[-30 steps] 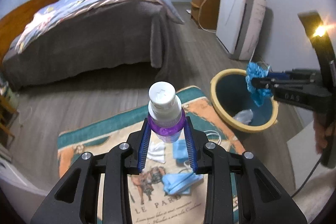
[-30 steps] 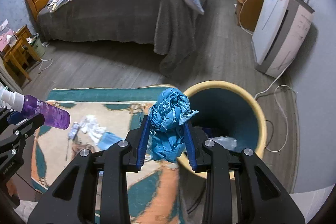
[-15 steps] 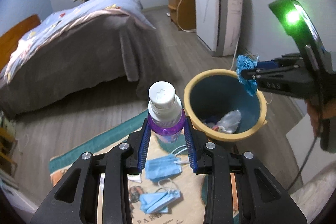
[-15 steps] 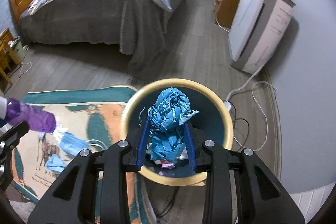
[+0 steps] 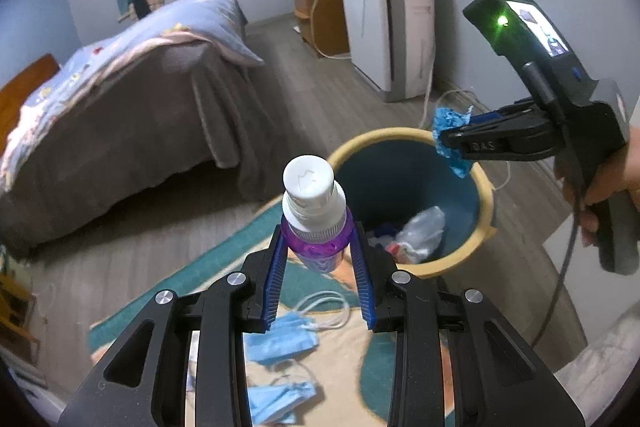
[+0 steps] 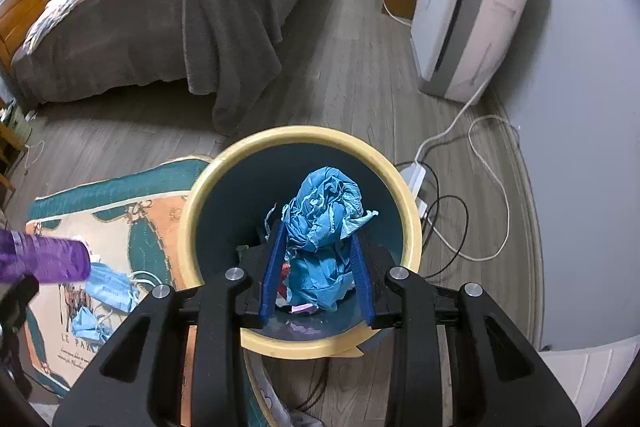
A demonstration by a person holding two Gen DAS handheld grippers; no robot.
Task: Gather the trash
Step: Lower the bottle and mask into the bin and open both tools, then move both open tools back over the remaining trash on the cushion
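My left gripper [image 5: 318,247] is shut on a purple bottle with a white cap [image 5: 314,215], held above the rug's edge, just left of the bin. My right gripper [image 6: 318,255] is shut on a crumpled blue wad [image 6: 324,231] and holds it over the open mouth of the yellow-rimmed bin [image 6: 408,199]. The left wrist view shows the right gripper [image 5: 452,143] with the blue wad [image 5: 450,135] above the bin's far rim [image 5: 384,135]. The bin holds a clear plastic bag [image 5: 420,233] and other trash. The bottle's body [image 6: 44,261] shows in the right wrist view.
Blue face masks [image 5: 280,341] lie on the patterned rug [image 6: 120,211] left of the bin. A bed with a grey cover [image 6: 160,27] stands behind. A white appliance [image 6: 468,15], a power strip [image 6: 414,175] and cables lie on the floor to the right.
Both grippers moved toward the bin. The right gripper with the blue wad now hangs over the bin's opening; the left gripper with the bottle came closer to the bin's left side.
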